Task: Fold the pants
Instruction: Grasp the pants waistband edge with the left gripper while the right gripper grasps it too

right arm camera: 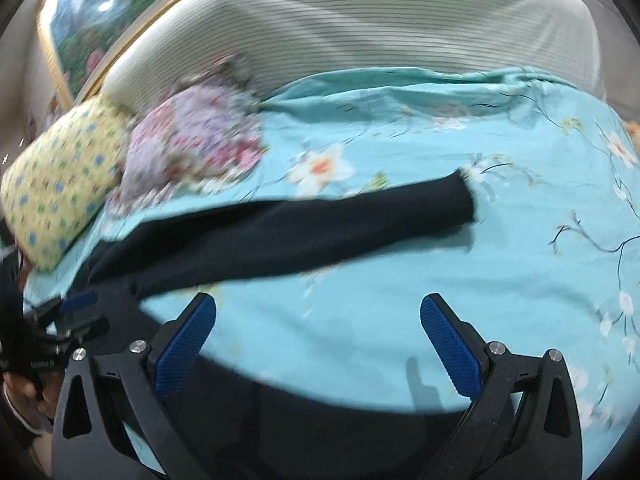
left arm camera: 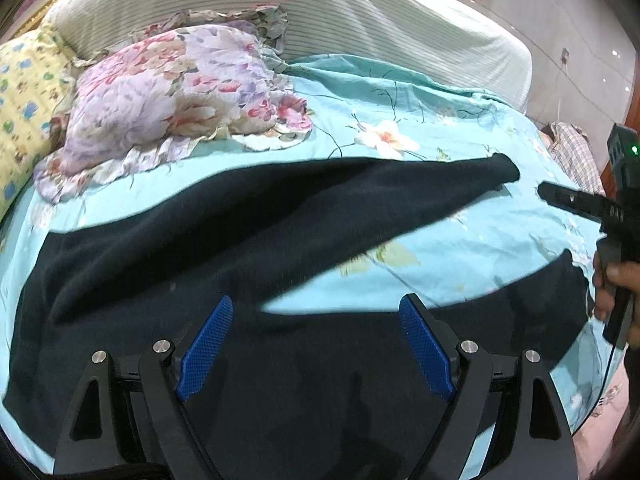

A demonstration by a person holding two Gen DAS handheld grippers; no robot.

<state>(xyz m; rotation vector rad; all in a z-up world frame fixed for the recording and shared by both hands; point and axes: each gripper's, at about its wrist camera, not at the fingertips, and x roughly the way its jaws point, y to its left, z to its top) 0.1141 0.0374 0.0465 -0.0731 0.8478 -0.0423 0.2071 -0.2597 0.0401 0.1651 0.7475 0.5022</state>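
Dark navy pants [left arm camera: 248, 232] lie spread flat on the bed, legs apart in a V; they also show in the right wrist view [right arm camera: 280, 232]. The far leg ends at a cuff [left arm camera: 500, 172]; the near leg runs along the bed's near edge [left arm camera: 520, 312]. My left gripper [left arm camera: 316, 312] is open and empty, above the crotch and upper near leg. My right gripper [right arm camera: 318, 312] is open and empty, over the bare sheet between the two legs. It also shows at the right edge of the left wrist view [left arm camera: 548, 192], just past the far cuff.
The bed has a turquoise floral sheet [left arm camera: 460, 240]. A crumpled floral cloth [left arm camera: 176, 96] and a yellow patterned pillow [left arm camera: 24, 104] lie at the head, against a striped white headboard [left arm camera: 320, 8]. Plaid fabric [left arm camera: 576, 152] lies off the bed's right side.
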